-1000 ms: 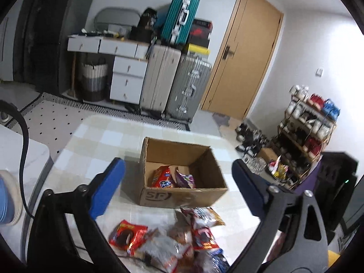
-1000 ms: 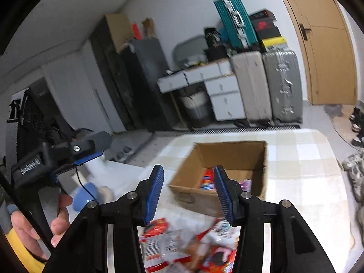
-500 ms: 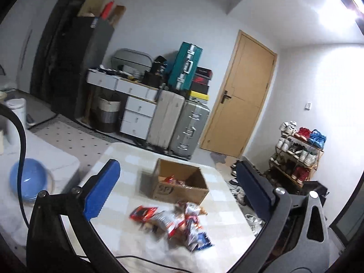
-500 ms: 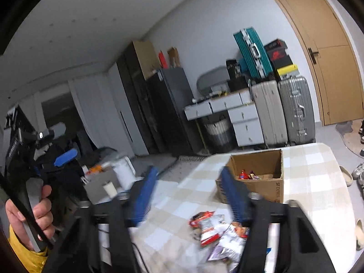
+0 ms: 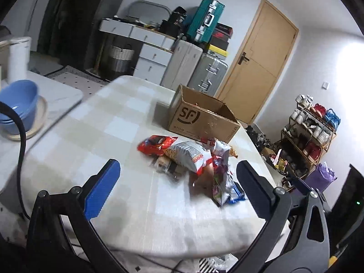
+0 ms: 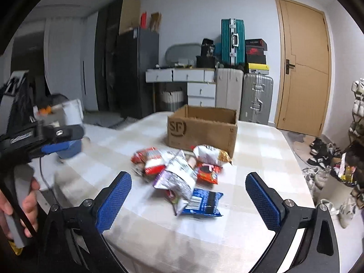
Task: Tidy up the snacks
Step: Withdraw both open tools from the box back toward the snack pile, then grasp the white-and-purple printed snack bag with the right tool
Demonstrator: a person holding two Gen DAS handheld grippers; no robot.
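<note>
suitcases (image 6: 243, 95) behind cardboard box (image 6: 201, 130)

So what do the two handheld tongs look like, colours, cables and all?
Both are black frames with silver bolts. The left tongs have smooth blue pads, a black cable looping beside them. The right tongs have textured blue pads. The left unit's grey handle sits in a hand, yellow sleeve below.

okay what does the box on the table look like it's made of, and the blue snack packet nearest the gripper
The box looks like plain brown corrugated cardboard, matte, with a printed logo and a rough, frayed top edge. The blue snack packet looks like thin plastic or foil film: slightly glossy, creased, with a printed label. The blur leaves its exact finish uncertain.
</note>
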